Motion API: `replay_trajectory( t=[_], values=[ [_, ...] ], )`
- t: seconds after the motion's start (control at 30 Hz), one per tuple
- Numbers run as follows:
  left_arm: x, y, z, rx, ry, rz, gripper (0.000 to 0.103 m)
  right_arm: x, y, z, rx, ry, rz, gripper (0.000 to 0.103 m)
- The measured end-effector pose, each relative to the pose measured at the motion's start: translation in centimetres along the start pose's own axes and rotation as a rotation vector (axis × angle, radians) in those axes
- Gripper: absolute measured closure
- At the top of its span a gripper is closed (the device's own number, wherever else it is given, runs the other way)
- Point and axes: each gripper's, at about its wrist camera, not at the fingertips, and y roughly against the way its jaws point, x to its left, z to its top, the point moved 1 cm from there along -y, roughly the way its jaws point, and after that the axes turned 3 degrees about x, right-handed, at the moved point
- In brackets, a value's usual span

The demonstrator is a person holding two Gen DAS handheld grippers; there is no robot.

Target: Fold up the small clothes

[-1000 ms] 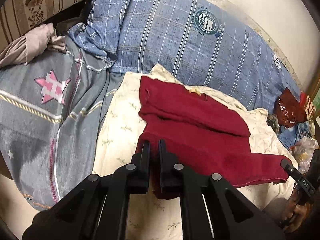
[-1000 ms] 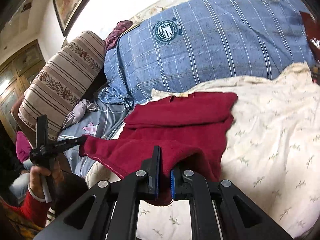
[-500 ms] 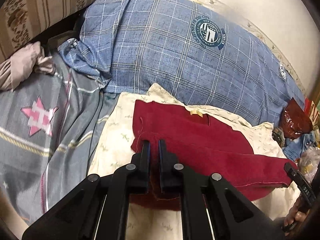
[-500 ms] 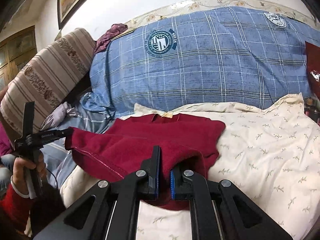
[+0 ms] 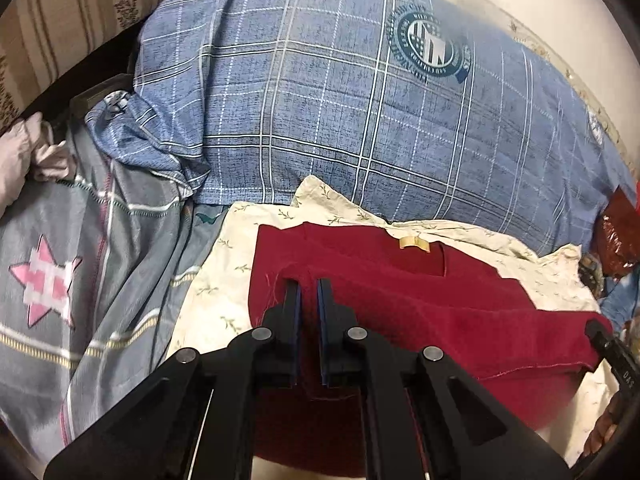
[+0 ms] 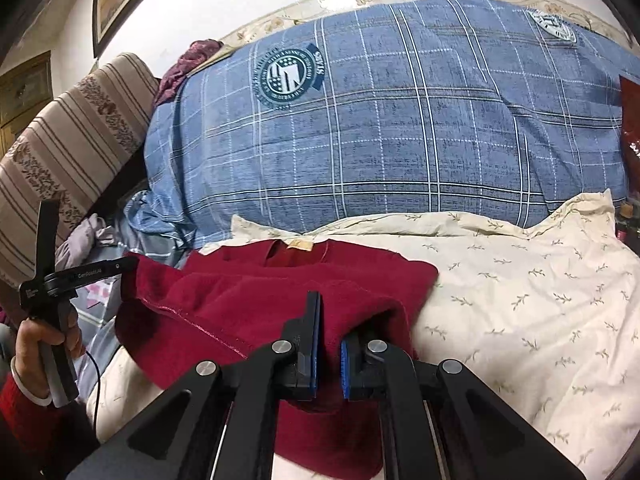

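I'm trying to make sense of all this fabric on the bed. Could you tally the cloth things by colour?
Dark red: 1, the red top that both grippers pinch
Blue plaid: 1, the big quilt
Cream with sprigs: 1, the sheet
Grey with a pink star: 1, the cover
Total: 4

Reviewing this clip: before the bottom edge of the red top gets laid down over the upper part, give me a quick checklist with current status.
1. Left gripper clamped on the red top: ok, cloth between the pads.
2. Right gripper clamped on it: ok.
3. Lifted edge taut between the grippers: not ok, it sags in the right wrist view.
4. Collar with tan label lying flat: ok.
5. Cream floral sheet underneath smooth: not ok, it is creased.
6. Sleeves tucked in: cannot tell.
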Motion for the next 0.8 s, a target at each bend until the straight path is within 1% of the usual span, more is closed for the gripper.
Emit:
replay_trajectory(
  t=[0.2,0.3,0.37,0.5,0.8],
  values=[
    [-0.7,-2.1,1.8,-0.001,-0.007,0.023,0.098,-0.9,-2.4,1.6,0.023,0.004,-0.008,0.096],
    [-0.7,-2.8,1.8,-0.011,-0.006,0.039,0.098,-1.2,-3.4,2.4,0.023,-0.002,-0.008,0.096],
    [-0.6,-3.5,1.7,-0.005,0.004,0.039,0.098,-1.4,-3.8,2.2,0.019,-0.023,0.001,0.096],
    [-0.3,-4.4,1.9,0.013,0.015,0.033,0.098,-1.8,-5.0,2.1,0.038,-0.038,0.002,0.096],
    [-0.4,-5.1,2.5,0.014,0.029,0.025,0.098,-2.4,-6.2,2.2,0.057,-0.045,-0.003,0.096]
  ],
)
